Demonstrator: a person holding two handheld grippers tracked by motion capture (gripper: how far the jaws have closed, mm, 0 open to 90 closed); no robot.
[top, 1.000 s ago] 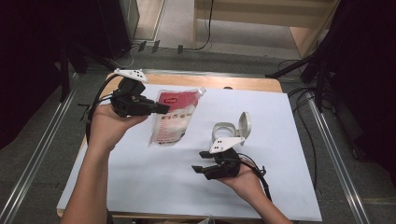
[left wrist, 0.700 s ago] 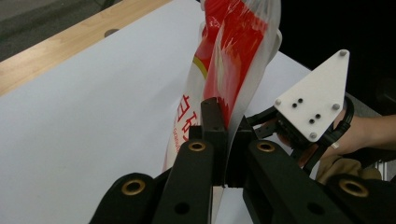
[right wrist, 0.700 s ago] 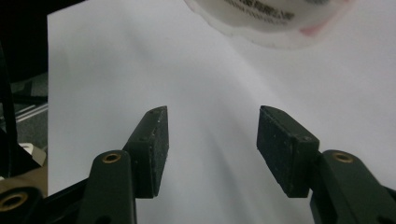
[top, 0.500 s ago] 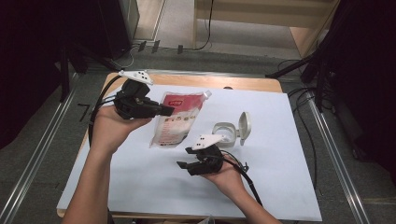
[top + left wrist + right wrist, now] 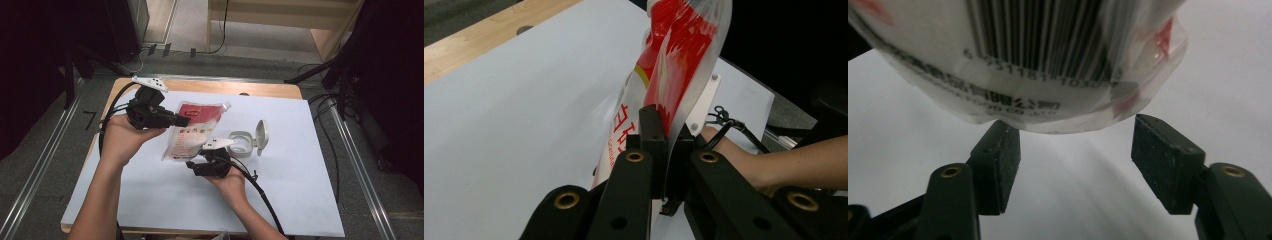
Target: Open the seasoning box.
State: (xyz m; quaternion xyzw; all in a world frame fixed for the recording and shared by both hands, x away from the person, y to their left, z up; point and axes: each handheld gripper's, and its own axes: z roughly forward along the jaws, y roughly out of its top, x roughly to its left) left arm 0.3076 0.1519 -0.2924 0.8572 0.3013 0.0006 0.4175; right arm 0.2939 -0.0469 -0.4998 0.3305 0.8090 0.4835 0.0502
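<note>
A red and white pouch (image 5: 196,131) with a clear spouted corner hangs tilted above the table. My left gripper (image 5: 183,121) is shut on its upper left edge; in the left gripper view the jaws (image 5: 666,135) pinch the pouch (image 5: 676,60) flat. My right gripper (image 5: 192,168) sits under the pouch's lower end. Its jaws have just been opening, and in the right gripper view they (image 5: 1075,145) stand apart just below the pouch's barcoded bottom edge (image 5: 1043,60), with neither pad pressing on it.
A white round container (image 5: 241,143) with its flip lid (image 5: 262,135) standing up sits on the white sheet (image 5: 300,180), just right of my right gripper. The sheet covers a wooden table (image 5: 260,88). Metal rails run along both sides of the table.
My right gripper has moved left from beside the white container to under the pouch's lower end. The left gripper keeps the pouch in about the same place.
</note>
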